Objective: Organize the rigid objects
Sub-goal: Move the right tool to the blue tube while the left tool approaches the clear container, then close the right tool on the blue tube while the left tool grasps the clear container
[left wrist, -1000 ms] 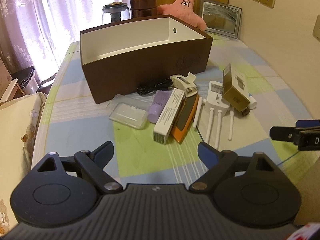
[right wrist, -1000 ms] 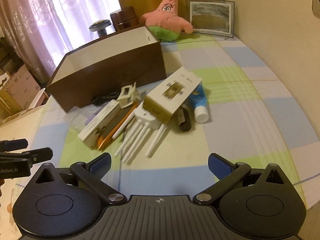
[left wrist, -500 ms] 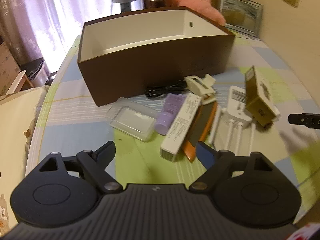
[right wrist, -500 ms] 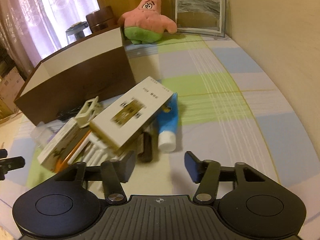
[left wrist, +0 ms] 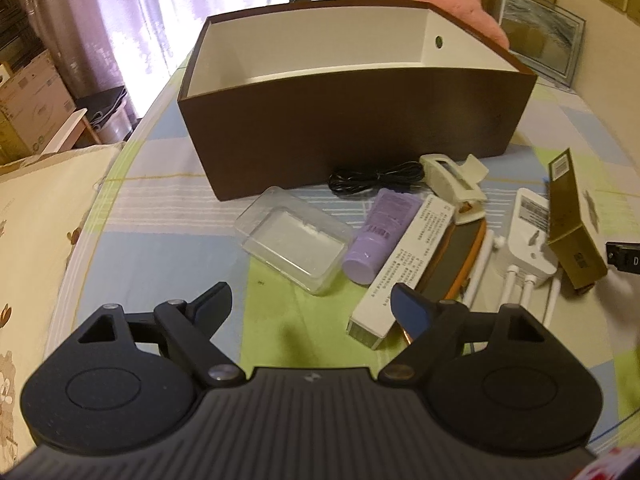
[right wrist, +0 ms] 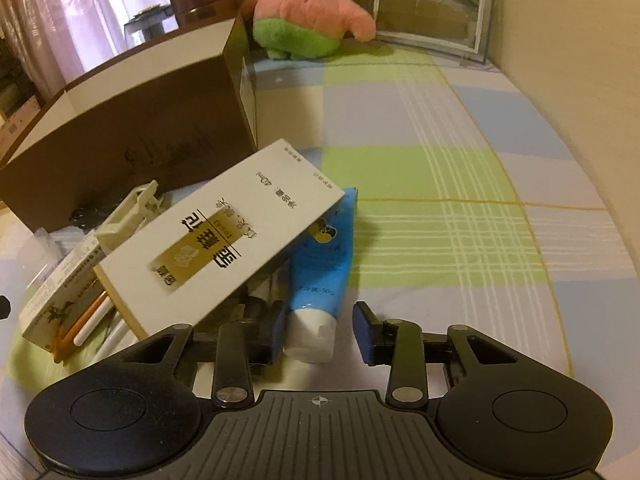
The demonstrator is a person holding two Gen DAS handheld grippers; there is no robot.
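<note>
A brown box (left wrist: 360, 136) with a white inside stands open on the checked tablecloth; it also shows in the right wrist view (right wrist: 132, 136). In front of it lie a clear plastic case (left wrist: 294, 238), a purple tube (left wrist: 380, 240), a long white carton (left wrist: 404, 268), an orange-edged flat item (left wrist: 452, 256), a white router (left wrist: 528, 228) and a gold-and-white carton (right wrist: 220, 252). My left gripper (left wrist: 310, 304) is open above the cloth near the case. My right gripper (right wrist: 320, 336) is open, its jaws around the white cap end of a blue tube (right wrist: 320, 272), not closed on it.
A black cable (left wrist: 372, 180) and a cream clip (left wrist: 456, 180) lie by the box wall. A pink starfish plush (right wrist: 308, 12) and a picture frame (right wrist: 432, 12) stand at the back. The wall runs along the right. The table edge drops at the left (left wrist: 80, 240).
Both grippers have moved forward toward the pile. My right gripper has narrowed and come down so its jaws flank the blue tube's cap. My left gripper is closer to the clear case.
</note>
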